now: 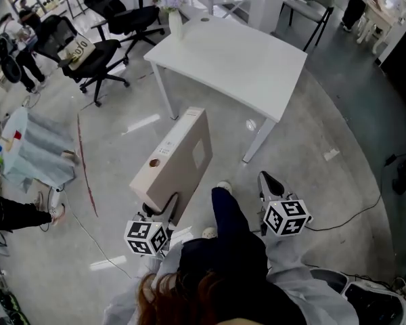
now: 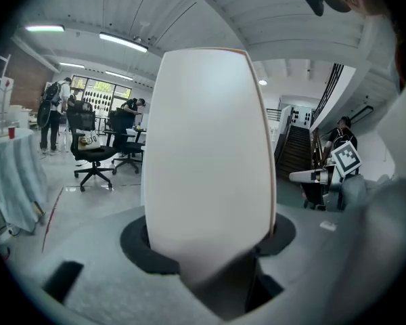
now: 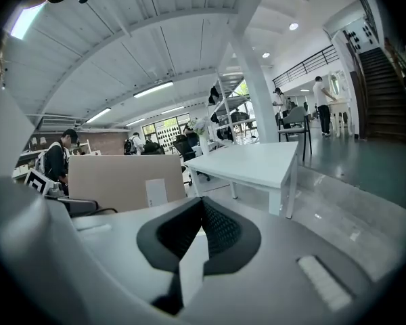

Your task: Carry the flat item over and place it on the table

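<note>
The flat item is a long tan cardboard box (image 1: pixel 176 161) with a white label, tilted up off the floor and pointing toward the white table (image 1: pixel 237 59). My left gripper (image 1: pixel 159 210) is shut on the box's near end. In the left gripper view the box's pale end (image 2: pixel 210 147) fills the space between the jaws of the left gripper (image 2: pixel 210 241). My right gripper (image 1: pixel 269 181) hangs free to the right of the box, holding nothing. In the right gripper view the right gripper (image 3: pixel 203 212) has its pads meeting, with the box (image 3: pixel 122 181) at left and the table (image 3: pixel 257 164) ahead.
A vase with flowers (image 1: pixel 174 19) stands on the table's far corner. Black office chairs (image 1: pixel 88 53) stand at the back left, and a cloth-covered table (image 1: pixel 37 147) is at the left. A person's legs (image 1: pixel 13 212) show at the left edge. A cable (image 1: pixel 352 212) lies on the floor at right.
</note>
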A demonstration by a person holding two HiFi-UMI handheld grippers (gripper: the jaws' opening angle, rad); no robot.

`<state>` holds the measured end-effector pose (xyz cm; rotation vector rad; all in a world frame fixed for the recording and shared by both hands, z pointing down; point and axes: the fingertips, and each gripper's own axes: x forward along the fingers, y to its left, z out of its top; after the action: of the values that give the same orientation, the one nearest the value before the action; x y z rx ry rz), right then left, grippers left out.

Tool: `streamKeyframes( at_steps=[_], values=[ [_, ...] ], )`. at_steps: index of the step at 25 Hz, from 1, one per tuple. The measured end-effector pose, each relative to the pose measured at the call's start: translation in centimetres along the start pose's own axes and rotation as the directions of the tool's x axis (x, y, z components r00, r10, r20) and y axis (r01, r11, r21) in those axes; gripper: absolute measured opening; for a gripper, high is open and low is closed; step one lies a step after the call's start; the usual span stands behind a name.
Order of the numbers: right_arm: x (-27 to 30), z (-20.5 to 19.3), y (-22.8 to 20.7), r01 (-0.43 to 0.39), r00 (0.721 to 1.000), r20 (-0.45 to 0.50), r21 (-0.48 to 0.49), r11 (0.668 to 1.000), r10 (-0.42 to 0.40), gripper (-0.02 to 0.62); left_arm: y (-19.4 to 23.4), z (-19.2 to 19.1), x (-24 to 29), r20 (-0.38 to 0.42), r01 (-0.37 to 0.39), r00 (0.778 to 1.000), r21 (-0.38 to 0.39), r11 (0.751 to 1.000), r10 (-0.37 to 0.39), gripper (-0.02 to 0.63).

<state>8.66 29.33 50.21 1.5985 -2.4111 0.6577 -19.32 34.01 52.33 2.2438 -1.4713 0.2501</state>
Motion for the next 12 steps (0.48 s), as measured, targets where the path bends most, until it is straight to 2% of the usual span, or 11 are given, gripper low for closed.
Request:
streamKeyframes(
  at_steps=[5, 12],
  values=[
    [4.7, 3.4, -2.0, -0.007, 1.000, 0.003, -0.020, 1.000, 0.008, 0.009, 1.9, 3.2, 4.6, 0.009, -0.023, 1.000, -0.004, 1.000, 0.023, 0.268],
    [12.6, 10.6, -6.6, -0.029, 0.999, 0.027, -0.051, 0.998, 0.030, 0.009, 2.8, 9.9, 13.2, 0.066, -0.007, 0.998, -0.022, 1.000, 0.008, 0.268]
  ],
)
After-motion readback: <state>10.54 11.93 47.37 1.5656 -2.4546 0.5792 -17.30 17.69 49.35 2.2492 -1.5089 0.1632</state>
